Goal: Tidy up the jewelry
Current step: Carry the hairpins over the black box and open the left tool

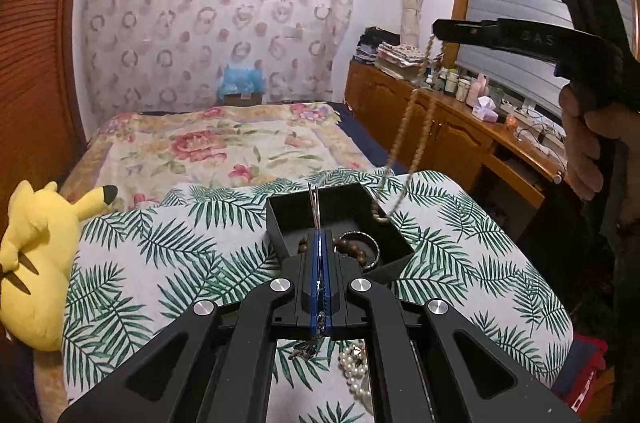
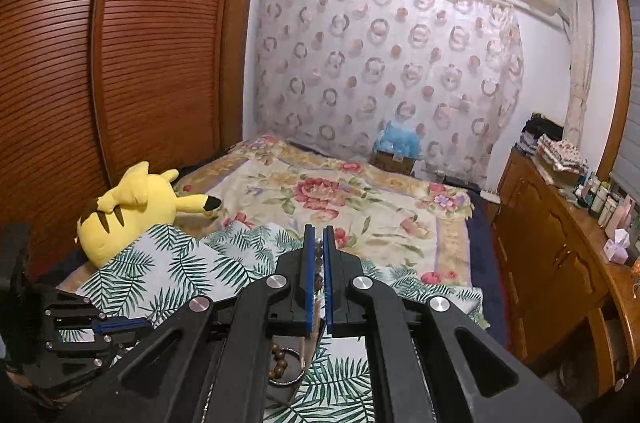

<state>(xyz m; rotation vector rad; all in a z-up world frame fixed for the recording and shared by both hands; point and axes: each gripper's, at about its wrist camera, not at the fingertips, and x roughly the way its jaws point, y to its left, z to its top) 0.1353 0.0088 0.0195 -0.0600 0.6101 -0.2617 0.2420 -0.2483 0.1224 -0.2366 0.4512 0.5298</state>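
my right gripper is clamped on a long tan bead necklace, held high so its tail trails into the black box. my left gripper pinches a thin silver chain above that box.
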